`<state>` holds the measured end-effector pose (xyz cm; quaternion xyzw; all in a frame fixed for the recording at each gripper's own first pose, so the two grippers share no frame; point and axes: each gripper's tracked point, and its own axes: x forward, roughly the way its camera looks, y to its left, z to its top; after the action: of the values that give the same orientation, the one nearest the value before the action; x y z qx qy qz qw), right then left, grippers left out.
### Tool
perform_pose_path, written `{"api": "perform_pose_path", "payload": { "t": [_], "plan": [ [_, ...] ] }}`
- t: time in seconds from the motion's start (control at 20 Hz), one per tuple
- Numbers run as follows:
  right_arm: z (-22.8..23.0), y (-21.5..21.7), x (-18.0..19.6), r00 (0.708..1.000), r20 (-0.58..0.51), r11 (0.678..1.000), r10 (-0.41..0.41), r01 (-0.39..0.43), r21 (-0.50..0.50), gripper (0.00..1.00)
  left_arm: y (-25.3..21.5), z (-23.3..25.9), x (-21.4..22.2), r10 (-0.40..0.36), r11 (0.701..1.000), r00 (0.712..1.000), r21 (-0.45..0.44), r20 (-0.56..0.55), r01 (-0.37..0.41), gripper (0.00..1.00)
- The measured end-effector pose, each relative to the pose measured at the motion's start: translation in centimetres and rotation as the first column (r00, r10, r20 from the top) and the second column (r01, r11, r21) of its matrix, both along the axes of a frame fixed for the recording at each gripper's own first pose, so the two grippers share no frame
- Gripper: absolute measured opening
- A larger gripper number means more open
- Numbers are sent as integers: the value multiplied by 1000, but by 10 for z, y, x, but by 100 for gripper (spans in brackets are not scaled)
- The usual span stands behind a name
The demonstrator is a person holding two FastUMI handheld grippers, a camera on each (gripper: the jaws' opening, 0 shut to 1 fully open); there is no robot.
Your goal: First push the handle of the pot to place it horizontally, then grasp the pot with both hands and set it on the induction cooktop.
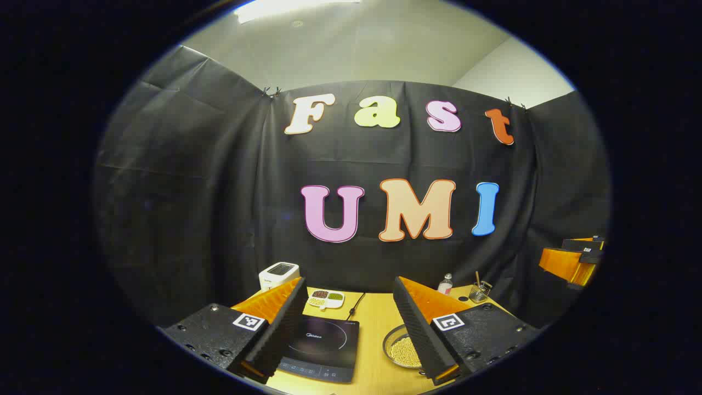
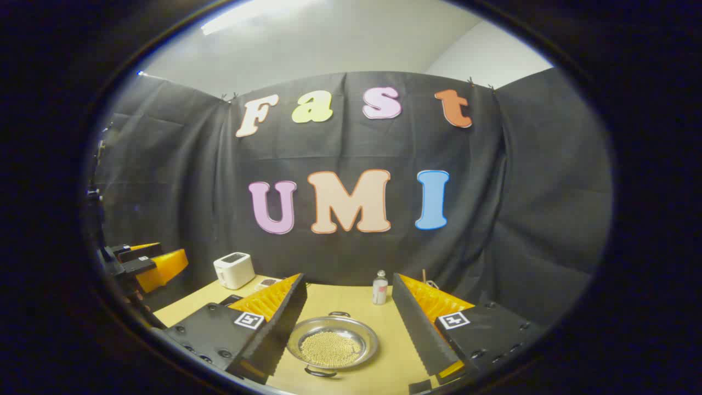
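Table (image 2: 351, 299) of pale wood is carrying everything, backed by the booth's black cloth wall. Cooktop (image 1: 323, 345), black and flat, is lying toward the table's left side, seen between the left gripper (image 1: 351, 334) fingers in the left gripper view; its cord (image 1: 355, 304) is running toward the back edge. Pot (image 2: 333, 343), a shallow metal pan holding small pale beads, is sitting near the front edge, just right of the cooktop; in the right gripper view it is lying between the fingers of the right gripper (image 2: 348, 329), with one small loop handle facing the back edge and one facing the front edge. Toaster (image 2: 234, 270), white, is standing at the back left corner. A divided dish (image 1: 326, 299) with dark and green fillings is resting behind the cooktop. A small bottle (image 2: 379, 287) is standing near the back edge, and a glass cup (image 1: 480, 292) with a stick in it is standing to its right.

Both grippers are hovering above the table with jaws spread wide, holding nothing and touching nothing.
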<state>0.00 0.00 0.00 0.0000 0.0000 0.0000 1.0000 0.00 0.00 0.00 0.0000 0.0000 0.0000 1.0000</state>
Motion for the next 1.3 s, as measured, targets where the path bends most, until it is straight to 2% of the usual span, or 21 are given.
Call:
{"api": "perform_pose_path", "payload": {
  "t": [0.05, 0.1, 0.4, 0.55, 0.65, 0.7, 0.75, 1.1, 1.3],
  "plan": [
    [1, -5, -1, 1000, 4, 1000, -22, 22, -11, 98, 1, 0, 0, -2, 1000, 1000, 9, 4, 2, 95],
    [1, -9, -2, 999, 5, 999, -38, 38, -22, 98, 3, 0, 1, -3, 1000, 1000, 16, 6, 3, 92],
    [-1, -23, -8, 996, -6, 996, -88, 88, -34, 98, 3, -5, 3, -8, 1000, 1000, 26, -3, 9, 95],
    [-4, -30, -8, 995, -19, 995, -99, 98, -27, 98, 2, -9, 0, -17, 999, 1000, 27, -9, 18, 92],
    [-8, -34, -9, 993, -30, 993, -111, 110, -33, 98, -2, -15, -3, -30, 999, 999, 24, -22, 30, 92],
    [-9, -36, -9, 993, -35, 993, -115, 114, -34, 98, -1, -18, -4, -30, 999, 999, 27, -30, 31, 95],
    [-12, -35, -6, 992, -43, 993, -115, 113, -31, 98, 0, -18, -5, -28, 999, 999, 29, -33, 29, 92],
    [-28, -34, -4, 989, -89, 993, -118, 118, -9, 99, 7, -25, -3, -21, 998, 998, 58, -51, 24, 92],
    [-45, -21, -2, 988, -128, 996, -89, 89, -3, 87, 13, -32, 0, -13, 998, 998, 59, -62, 17, 92]
  ]
}}
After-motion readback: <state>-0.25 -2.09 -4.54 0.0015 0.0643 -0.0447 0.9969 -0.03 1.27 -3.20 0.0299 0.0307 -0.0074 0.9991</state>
